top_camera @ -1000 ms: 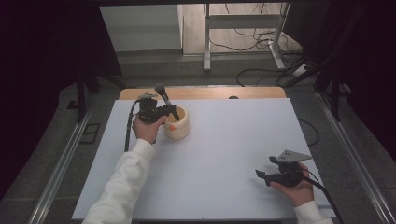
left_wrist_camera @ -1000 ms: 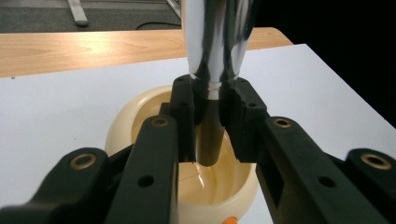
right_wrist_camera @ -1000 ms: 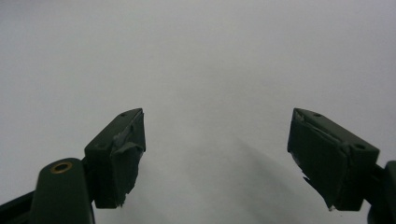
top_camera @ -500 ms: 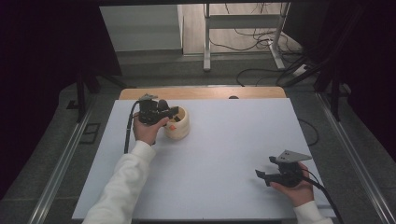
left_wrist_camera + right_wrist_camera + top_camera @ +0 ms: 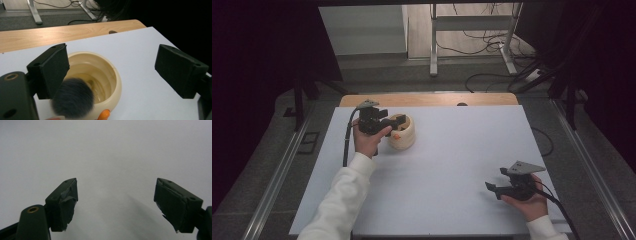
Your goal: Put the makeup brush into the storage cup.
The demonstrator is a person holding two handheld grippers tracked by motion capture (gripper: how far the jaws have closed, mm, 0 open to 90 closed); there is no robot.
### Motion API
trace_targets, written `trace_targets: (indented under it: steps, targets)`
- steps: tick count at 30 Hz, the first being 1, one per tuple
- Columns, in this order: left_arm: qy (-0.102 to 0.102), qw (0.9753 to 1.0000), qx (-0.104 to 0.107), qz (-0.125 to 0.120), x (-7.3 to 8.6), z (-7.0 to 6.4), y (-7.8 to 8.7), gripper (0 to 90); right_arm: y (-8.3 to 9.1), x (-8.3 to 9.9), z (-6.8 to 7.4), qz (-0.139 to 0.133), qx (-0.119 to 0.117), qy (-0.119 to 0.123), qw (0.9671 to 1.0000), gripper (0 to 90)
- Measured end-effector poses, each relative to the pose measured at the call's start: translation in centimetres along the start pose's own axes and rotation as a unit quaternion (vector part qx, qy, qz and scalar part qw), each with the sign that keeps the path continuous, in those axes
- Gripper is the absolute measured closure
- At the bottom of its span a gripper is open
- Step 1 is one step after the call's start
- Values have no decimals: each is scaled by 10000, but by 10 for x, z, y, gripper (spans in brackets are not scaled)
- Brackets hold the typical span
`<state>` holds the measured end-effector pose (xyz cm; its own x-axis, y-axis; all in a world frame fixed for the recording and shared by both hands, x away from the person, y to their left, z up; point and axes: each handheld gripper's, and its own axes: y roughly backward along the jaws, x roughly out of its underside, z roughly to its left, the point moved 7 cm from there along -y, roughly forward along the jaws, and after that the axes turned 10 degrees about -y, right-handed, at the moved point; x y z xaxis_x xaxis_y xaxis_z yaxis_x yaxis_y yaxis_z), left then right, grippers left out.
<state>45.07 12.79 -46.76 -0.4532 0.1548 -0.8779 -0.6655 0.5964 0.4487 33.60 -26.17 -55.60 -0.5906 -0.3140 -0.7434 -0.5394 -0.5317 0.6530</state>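
Left tongs spread wide, holding nothing, over cream bowl at tabletop far-left. Brush leans bristles-up against bowl's near rim, beside one pad. Right tongs also wide open, empty, idle well apart. Best move: back out straight without nudging brush or tipping bowl.

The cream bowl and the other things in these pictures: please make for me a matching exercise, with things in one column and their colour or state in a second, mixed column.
Things:
1. bowl
2. brush head
3. left gripper
4. right gripper

Descriptions:
a. dark and fluffy
b. open over bare white tabletop
c. cream, hollow, ridged inside
d. open, jaws on either side of the bowl

Pairs: 1-c, 2-a, 3-d, 4-b
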Motion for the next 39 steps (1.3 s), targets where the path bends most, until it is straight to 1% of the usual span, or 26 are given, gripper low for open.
trace_targets:
  steps: [2,5,7,10,15,16,18,19,22,23,25,26,27,30,31,32,33,34,36,39]
  targets:
    - [-140,9998,-80,91,1,-3,1,106,0,0,0,-2,-3,10,10000,202]
    - [-277,9994,-173,130,0,-5,2,83,0,0,1,-22,-13,10,10000,202]
    - [-290,9993,-219,130,0,-5,4,68,0,0,1,-23,-12,10,10000,202]
    - [-274,9994,-192,109,0,-5,6,64,0,0,1,-28,-14,8,10000,202]
    - [-310,9992,-219,137,1,-5,11,58,0,-1,1,-40,-19,19,10000,202]
    - [-354,9991,-201,130,2,-6,13,60,1,-1,1,-35,-18,22,10000,202]
    - [-336,9992,-168,116,3,-7,15,61,1,-1,1,-39,-19,19,10000,202]
    - [-383,9991,-126,146,6,-9,17,62,1,-1,1,-40,-19,21,10000,202]
    - [-411,9989,-107,196,12,-12,21,65,1,-1,1,-43,-18,16,10000,202]
    - [-420,9988,-123,227,14,-12,22,64,1,-1,1,-43,-17,21,10000,202]
    - [-494,9983,-242,212,17,-12,26,65,1,-1,1,-43,-15,24,10000,202]
    - [-494,9983,-242,212,17,-12,26,67,1,-1,1,-44,-17,27,10000,202]
    - [-546,9979,-257,245,21,-12,28,67,1,-1,1,-46,-21,28,10000,201]
    - [-580,9976,-258,285,27,-13,32,64,1,-1,2,-69,-53,44,10000,200]
    - [-580,9976,-258,285,27,-13,32,63,1,-1,2,-72,-52,46,9999,200]
    - [-612,9973,-302,265,31,-13,36,64,1,-1,2,-73,-53,51,9999,200]
    - [-612,9973,-302,265,31,-13,36,64,1,-1,2,-73,-53,51,9999,200]
    - [-657,9969,-369,229,35,-13,40,65,1,-1,2,-63,-51,55,10000,200]
    - [-643,9971,-316,249,39,-13,43,66,1,-1,2,-59,-57,55,10000,200]
    - [-634,9972,-310,263,46,-14,48,67,1,-1,2,-56,-60,60,9999,199]
